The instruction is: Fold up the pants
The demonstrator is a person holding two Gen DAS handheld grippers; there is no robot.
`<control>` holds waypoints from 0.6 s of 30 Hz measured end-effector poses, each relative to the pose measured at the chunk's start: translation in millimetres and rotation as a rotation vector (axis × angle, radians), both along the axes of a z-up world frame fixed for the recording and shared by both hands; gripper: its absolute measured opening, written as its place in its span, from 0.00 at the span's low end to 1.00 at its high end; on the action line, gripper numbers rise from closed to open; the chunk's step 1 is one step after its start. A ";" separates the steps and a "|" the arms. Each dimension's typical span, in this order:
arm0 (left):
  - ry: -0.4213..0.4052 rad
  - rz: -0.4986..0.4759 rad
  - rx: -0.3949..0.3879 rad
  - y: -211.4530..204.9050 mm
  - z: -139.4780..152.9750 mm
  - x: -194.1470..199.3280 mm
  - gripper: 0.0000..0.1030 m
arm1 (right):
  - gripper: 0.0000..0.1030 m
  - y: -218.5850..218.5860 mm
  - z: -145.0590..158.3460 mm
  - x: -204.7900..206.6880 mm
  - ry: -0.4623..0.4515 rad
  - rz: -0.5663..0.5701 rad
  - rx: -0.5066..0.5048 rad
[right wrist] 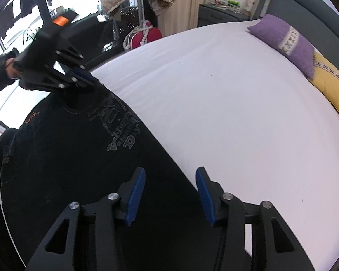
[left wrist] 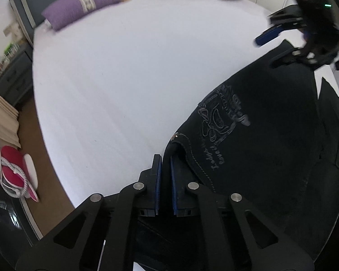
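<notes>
- Blue pads of my left gripper (left wrist: 164, 164) sit nearest the lens, drawn almost together and pinching a corner of the pants (left wrist: 260, 158) by the pocket seam and its small rivet (left wrist: 175, 136).
- My right gripper (right wrist: 170, 181) has its jaws spread wide, released and holding nothing; the straight edge of the pants runs beneath the gap, with its left pad over black cloth and its right pad over white sheet. I cannot tell whether either pad touches the fabric.
- Pants lie flat, dark and broad, at the near corner of the bed (left wrist: 124, 67), their far edge running diagonally across the sheet.
- Grey print (left wrist: 223, 117) on the pants shows a drawn figure with script beside it; I make out something like "love" in the left view, but the rest is too blurred to read. From the right view the lettering (right wrist: 115, 126) appears upside down and I cannot read it.
- Purple pillow (right wrist: 287, 43) and yellow pillow (right wrist: 332, 88) rest side by side at the head edge of the bed, well apart from the pants.
</notes>
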State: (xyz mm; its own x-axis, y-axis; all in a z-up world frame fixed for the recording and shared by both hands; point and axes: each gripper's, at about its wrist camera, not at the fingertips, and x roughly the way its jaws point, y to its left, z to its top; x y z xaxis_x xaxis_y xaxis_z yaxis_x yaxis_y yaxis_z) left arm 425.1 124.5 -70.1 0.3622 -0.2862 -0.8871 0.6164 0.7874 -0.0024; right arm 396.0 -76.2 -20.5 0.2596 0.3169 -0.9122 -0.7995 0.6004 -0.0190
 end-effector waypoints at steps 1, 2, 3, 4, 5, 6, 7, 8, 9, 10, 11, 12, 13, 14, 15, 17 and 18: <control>-0.020 -0.001 0.002 -1.0 2.7 -4.0 0.06 | 0.45 5.1 -3.3 3.8 0.004 0.013 -0.013; -0.034 -0.002 0.004 -3.7 2.7 -6.6 0.06 | 0.45 9.5 -6.1 5.9 0.006 0.022 -0.021; -0.046 -0.004 0.003 -2.5 6.1 -12.8 0.06 | 0.45 13.8 -8.9 9.4 0.015 0.030 -0.025; -0.058 -0.006 -0.001 -3.5 6.1 -16.0 0.06 | 0.45 17.1 -11.4 12.5 0.024 0.035 -0.026; -0.066 -0.007 -0.002 -3.1 7.7 -19.5 0.06 | 0.45 21.3 -14.4 15.0 0.029 0.041 -0.030; -0.077 -0.006 -0.003 -3.0 4.4 -39.2 0.06 | 0.45 24.9 -16.6 16.7 0.033 0.045 -0.035; -0.086 -0.006 -0.004 -2.0 8.6 -44.3 0.06 | 0.45 28.6 -19.3 19.0 0.043 0.050 -0.036; -0.091 -0.005 -0.005 3.2 8.9 -46.0 0.06 | 0.45 33.1 -22.4 20.9 0.051 0.058 -0.039; -0.093 -0.005 -0.007 2.4 10.1 -46.1 0.06 | 0.45 36.8 -25.0 21.8 0.056 0.065 -0.043; -0.094 -0.006 -0.009 2.4 12.5 -44.5 0.06 | 0.45 40.5 -28.0 22.9 0.061 0.072 -0.050; -0.097 -0.008 -0.008 0.7 12.8 -45.7 0.06 | 0.45 43.9 -31.5 24.6 0.068 0.078 -0.059; -0.096 -0.010 -0.007 1.1 13.6 -45.5 0.06 | 0.45 45.7 -34.1 25.3 0.071 0.081 -0.065; -0.097 -0.010 -0.006 0.2 19.8 -40.9 0.06 | 0.45 47.5 -36.3 27.4 0.073 0.081 -0.069; -0.098 -0.009 -0.007 -5.1 13.1 -45.3 0.06 | 0.42 48.2 -37.9 32.3 0.079 0.079 -0.068; -0.097 -0.008 -0.010 -10.0 14.1 -59.3 0.06 | 0.38 48.8 -39.0 34.7 0.086 0.079 -0.065; -0.094 -0.003 -0.014 -11.7 10.6 -57.9 0.06 | 0.29 52.9 -40.2 35.0 0.095 0.081 -0.068; -0.094 -0.002 -0.016 -12.0 10.7 -58.6 0.06 | 0.22 53.9 -42.0 35.9 0.100 0.085 -0.075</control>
State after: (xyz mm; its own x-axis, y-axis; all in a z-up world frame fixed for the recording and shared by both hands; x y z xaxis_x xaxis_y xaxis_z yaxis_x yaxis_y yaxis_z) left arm 366.5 112.5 -59.4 0.4431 -0.3007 -0.8445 0.6159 0.7867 0.0431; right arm 431.9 -22.3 -62.5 0.1410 0.2635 -0.9543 -0.8476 0.5302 0.0212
